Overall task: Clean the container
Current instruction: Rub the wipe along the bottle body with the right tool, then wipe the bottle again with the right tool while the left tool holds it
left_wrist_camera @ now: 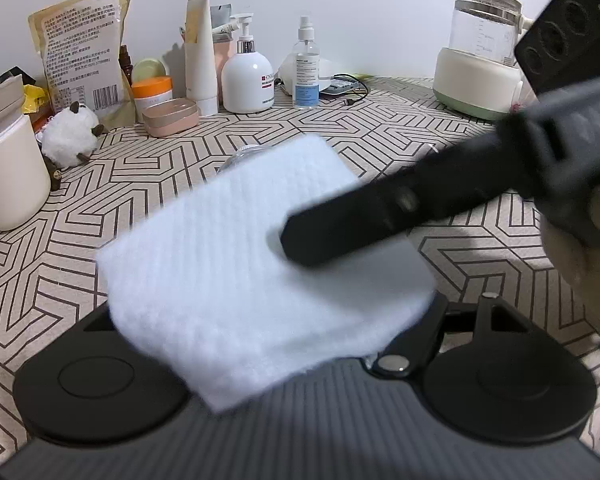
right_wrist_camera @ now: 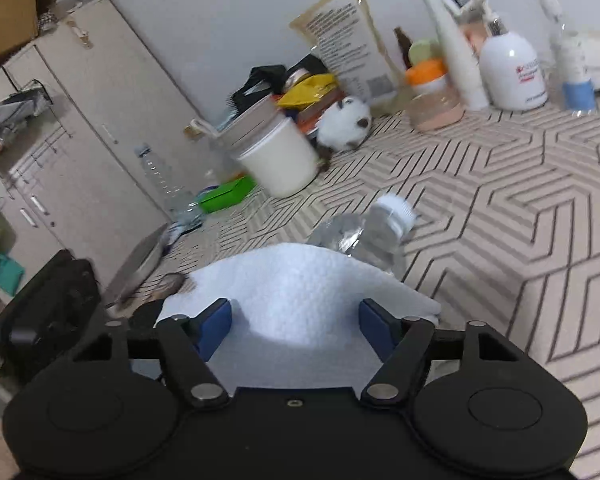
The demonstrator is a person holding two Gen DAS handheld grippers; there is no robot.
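A white cloth (left_wrist_camera: 236,256) lies draped over a clear plastic bottle (right_wrist_camera: 364,236) with a white cap (right_wrist_camera: 396,210); only a bit of the bottle (left_wrist_camera: 240,158) peeks out in the left wrist view. My right gripper (right_wrist_camera: 296,320) stands open with its blue-padded fingers (right_wrist_camera: 214,328) either side of the cloth (right_wrist_camera: 296,292). In the left wrist view the right gripper's black finger (left_wrist_camera: 364,220) presses on the cloth from the right. The cloth hides my left gripper's fingers, so I cannot tell whether they hold the bottle.
The patterned table (left_wrist_camera: 400,128) carries a cream cup (left_wrist_camera: 12,176), plush toy (left_wrist_camera: 70,136), pink case (left_wrist_camera: 172,117), pump bottle (left_wrist_camera: 247,74), spray bottle (left_wrist_camera: 306,68) and kettle (left_wrist_camera: 480,52) along the back. A green box (right_wrist_camera: 224,196) sits at the table's left edge.
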